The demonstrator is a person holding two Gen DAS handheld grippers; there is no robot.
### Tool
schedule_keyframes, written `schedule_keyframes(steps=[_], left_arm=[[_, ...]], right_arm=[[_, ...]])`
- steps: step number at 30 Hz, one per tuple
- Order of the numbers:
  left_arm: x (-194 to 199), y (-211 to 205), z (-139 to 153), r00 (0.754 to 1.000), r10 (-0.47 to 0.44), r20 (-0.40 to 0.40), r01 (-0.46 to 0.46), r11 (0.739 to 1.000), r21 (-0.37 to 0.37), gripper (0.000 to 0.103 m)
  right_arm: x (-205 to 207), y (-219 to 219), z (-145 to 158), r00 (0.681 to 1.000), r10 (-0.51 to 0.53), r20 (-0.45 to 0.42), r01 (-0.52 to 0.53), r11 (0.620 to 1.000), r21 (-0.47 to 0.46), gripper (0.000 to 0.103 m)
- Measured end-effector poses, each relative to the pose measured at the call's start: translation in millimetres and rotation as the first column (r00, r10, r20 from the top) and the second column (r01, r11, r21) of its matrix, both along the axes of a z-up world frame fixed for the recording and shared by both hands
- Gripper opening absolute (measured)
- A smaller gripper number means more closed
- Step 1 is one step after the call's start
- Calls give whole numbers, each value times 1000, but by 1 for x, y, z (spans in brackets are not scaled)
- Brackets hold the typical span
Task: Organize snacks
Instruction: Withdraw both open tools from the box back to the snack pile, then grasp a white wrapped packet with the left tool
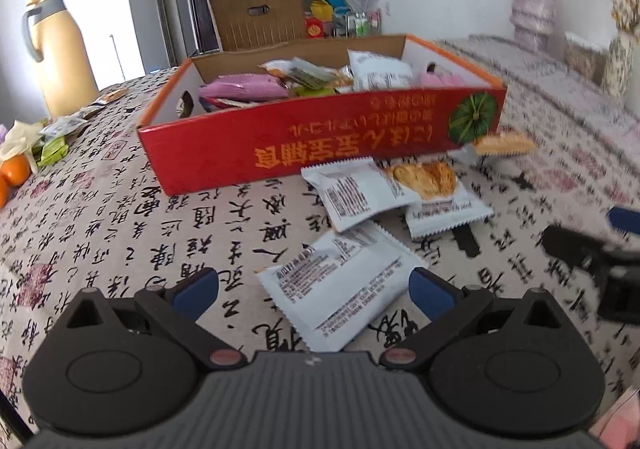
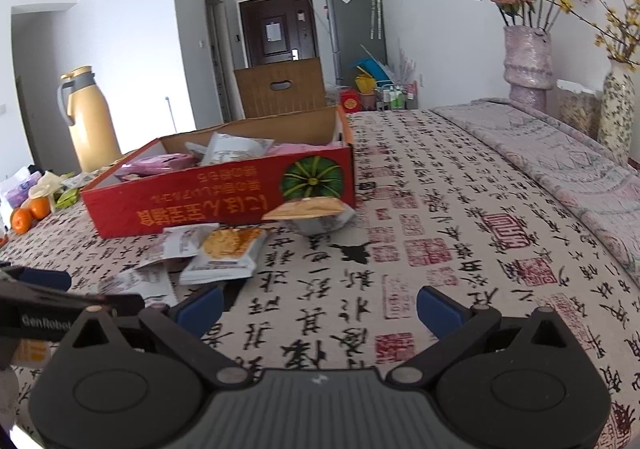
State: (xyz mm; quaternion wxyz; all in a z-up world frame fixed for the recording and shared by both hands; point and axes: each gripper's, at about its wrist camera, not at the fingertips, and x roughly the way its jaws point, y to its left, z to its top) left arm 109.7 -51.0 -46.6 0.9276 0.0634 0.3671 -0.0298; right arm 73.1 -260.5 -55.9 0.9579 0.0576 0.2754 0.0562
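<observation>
A red cardboard box (image 1: 320, 141), printed with a green pumpkin and yellow lettering, sits open on a desk covered with a calligraphy-print cloth (image 1: 120, 217), already holding a jumble of pink, white and orange snack packets (image 1: 380, 73). Four more packets lie loose on the cloth just in front of the box. The left tool (image 1: 314, 289) hovers low over the nearest white packet (image 1: 340, 289), its blue-padded fingers (image 1: 430, 295) spread wide and gripping nothing; the packet lies between them, one corner close to the right-hand pad. Beyond it, a second white packet (image 1: 352, 189) overlaps a third showing golden biscuits (image 1: 436, 193), and a fourth, orange-topped packet (image 1: 500, 145) rests against the box's near corner by the pumpkin. The right tool (image 2: 318, 309) is held over bare cloth to the right of the pile, its fingers likewise wide apart and empty. At the desk's far left stand a yellow thermos jug (image 1: 60, 53), some oranges (image 2: 30, 213) and more wrappers; a pale vase of dried roses (image 2: 526, 61) and a floral vase (image 2: 618, 109) stand at the far right. A brown door (image 2: 276, 29) closes the hallway behind.
</observation>
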Motion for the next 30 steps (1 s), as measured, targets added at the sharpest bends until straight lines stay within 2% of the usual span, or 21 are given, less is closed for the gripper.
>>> schedule_keyframes(steps=[3, 11, 15, 19, 21, 30], left_arm=[[6, -4, -5, 1000, -17, -17, 17, 1000, 14, 103], [12, -5, -7, 999, -24, -26, 24, 1000, -18, 102], [10, -4, -5, 998, -55, -31, 53, 997, -60, 88], [10, -2, -4, 998, -61, -27, 59, 995, -77, 81], [8, -1, -4, 998, -65, -24, 63, 995, -82, 75], [1, 1, -1, 997, -75, -6, 74, 992, -97, 63]], right_arm=[[1, -6, -2, 1000, -15, -4, 15, 1000, 5, 103], [5, -9, -7, 999, -29, -18, 29, 1000, 6, 103], [6, -8, -9, 999, -26, -25, 26, 1000, 3, 103], [6, -6, -9, 999, -26, -26, 26, 1000, 0, 103], [5, -6, -9, 999, -27, -26, 27, 1000, -3, 103], [3, -5, -8, 999, -33, -27, 32, 999, -10, 103]])
